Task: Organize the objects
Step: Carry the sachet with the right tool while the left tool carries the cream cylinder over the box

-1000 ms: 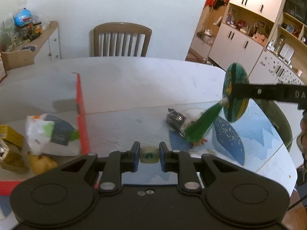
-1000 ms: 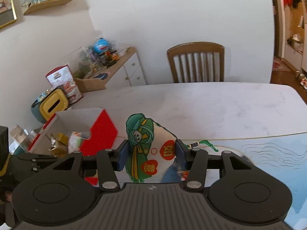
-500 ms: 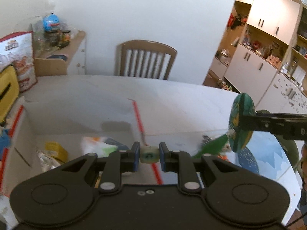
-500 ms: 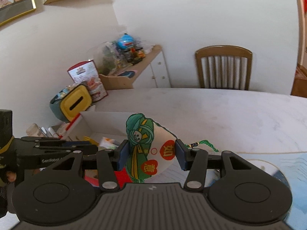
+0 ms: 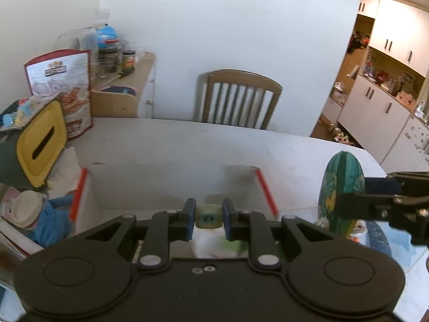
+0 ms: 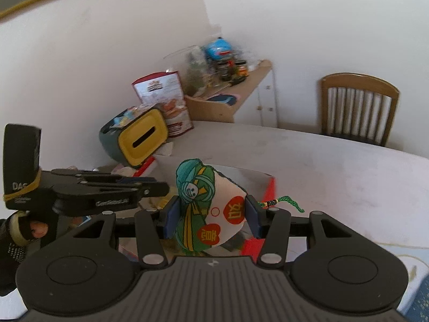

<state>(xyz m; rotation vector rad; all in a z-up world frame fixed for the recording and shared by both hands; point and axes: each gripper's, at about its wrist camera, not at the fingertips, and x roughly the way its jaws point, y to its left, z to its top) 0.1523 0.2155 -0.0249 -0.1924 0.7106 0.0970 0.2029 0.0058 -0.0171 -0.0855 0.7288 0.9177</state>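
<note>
- Since 1 s ago both grippers have swung left: the box (image 5: 171, 185), then off at the left gripper's side, now sits right under it, and the tissue holder (image 5: 40, 145) has come into view
- Surface is a pale marble-look table (image 5: 295, 147) w/ a blue patterned mat (image 5: 378, 238) at its right edge; white walls, wooden chair (image 5: 238, 96) at the far side, white cabinets (image 5: 380, 107) thru a doorway on the right
- Low sideboard (image 6: 241, 86) in the corner w/ jars, snack bag (image 6: 163, 102) leaning by it
- Left gripper (image 5: 209, 216) pinches a small pale green piece (image 5: 209, 214) above the box interior
- Right gripper (image 6: 211, 214) is clamped on a printed pouch (image 6: 211, 206), green tassel cord (image 6: 287, 201) trailing right, over the box's right wall
- Gripper bodies block most of the box contents; a white packet (image 5: 211, 244) shows blurred below
</note>
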